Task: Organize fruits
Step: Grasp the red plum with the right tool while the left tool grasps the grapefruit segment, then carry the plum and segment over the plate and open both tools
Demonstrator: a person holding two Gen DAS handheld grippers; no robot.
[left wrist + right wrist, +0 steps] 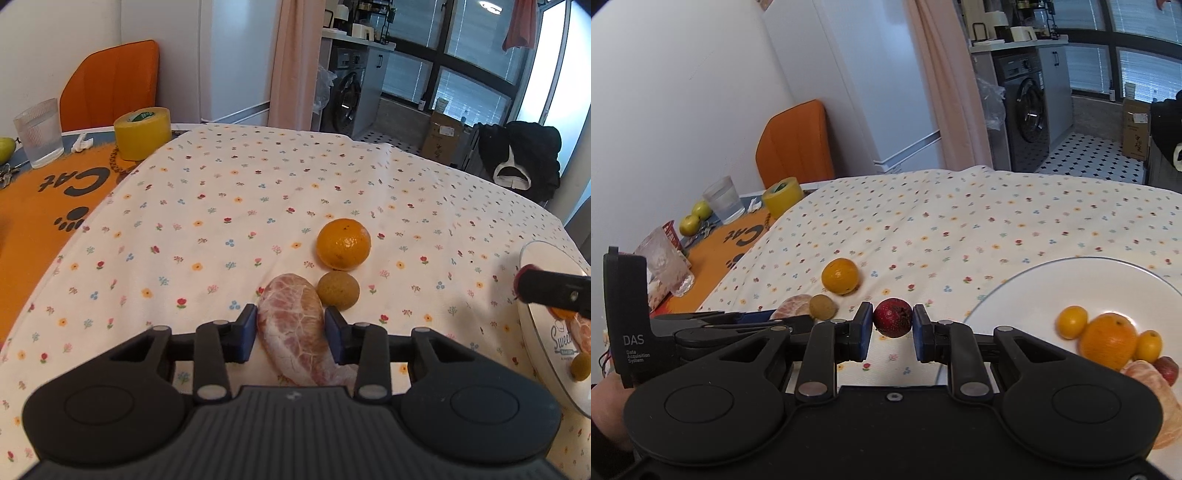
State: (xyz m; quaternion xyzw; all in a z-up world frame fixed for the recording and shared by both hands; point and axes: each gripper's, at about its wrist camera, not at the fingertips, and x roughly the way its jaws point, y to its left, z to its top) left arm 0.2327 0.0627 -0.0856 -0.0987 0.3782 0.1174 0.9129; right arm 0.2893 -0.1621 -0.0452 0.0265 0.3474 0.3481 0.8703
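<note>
Two tools: left tool (pixel 290 332) straddles veined peeled pomelo segment (pixel 295 325), untouched; right tool (pixel 893 325) pinches round red fruit (pixel 893 317).

Left tongs (pixel 291 334): held low over the bench, pointing toward the far side. The blue pads (pixel 246 334) stand on either side of a peeled citrus segment (pixel 295 332), at or just off its flanks; whether they press it cannot be told.

Right tongs (pixel 893 325): held level, raised off the bench, right of the left tongs. The pads (pixel 864 330) are closed against both sides of a small red fruit (pixel 893 317).

A hand (pixel 607 413) shows at the near left edge of the right wrist view.
</note>
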